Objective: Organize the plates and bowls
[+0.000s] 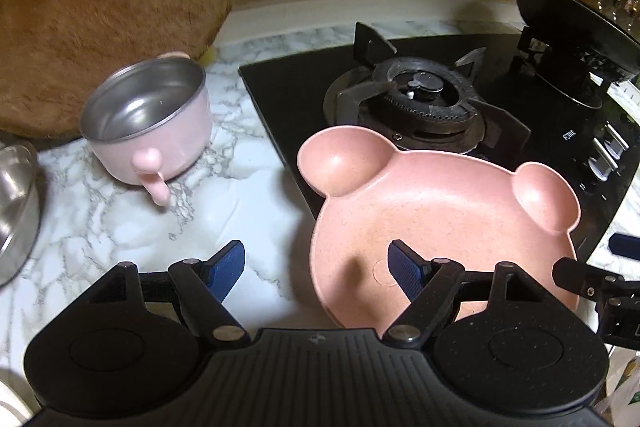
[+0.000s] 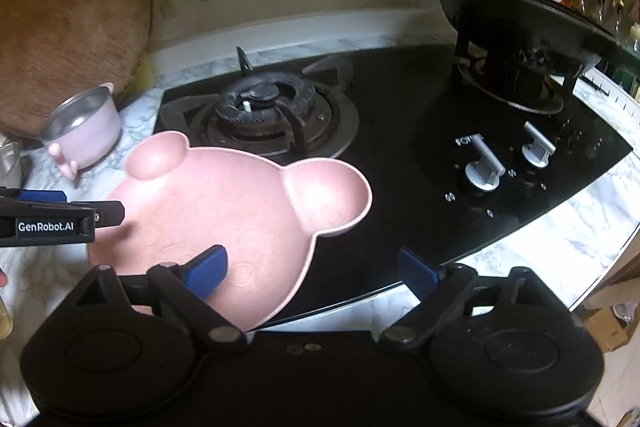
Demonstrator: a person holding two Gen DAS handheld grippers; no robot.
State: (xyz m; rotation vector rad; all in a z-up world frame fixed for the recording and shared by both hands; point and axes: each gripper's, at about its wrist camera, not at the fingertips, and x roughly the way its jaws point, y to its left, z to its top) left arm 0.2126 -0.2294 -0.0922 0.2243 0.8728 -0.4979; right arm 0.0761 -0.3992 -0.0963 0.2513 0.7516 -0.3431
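A pink bear-shaped plate (image 1: 436,223) lies flat, partly on the black stove glass and partly on the marble counter. My left gripper (image 1: 316,267) is open over the plate's left rim, with one pad above the plate and the other above the marble. My right gripper (image 2: 314,269) is open at the plate's (image 2: 224,211) right rim, its left pad above the plate and its right pad above the glass. Neither gripper's pads press on the plate. A pink bowl (image 1: 148,123) with a steel lining and small handles stands upright on the marble, to the left.
A round wooden board (image 1: 100,7) leans on the wall behind the pink bowl. The gas burner (image 1: 420,99) sits just beyond the plate. A black wok (image 2: 520,27) rests on the right burner, with the knobs (image 2: 484,167) in front. A steel bowl (image 1: 16,207) is at the left edge.
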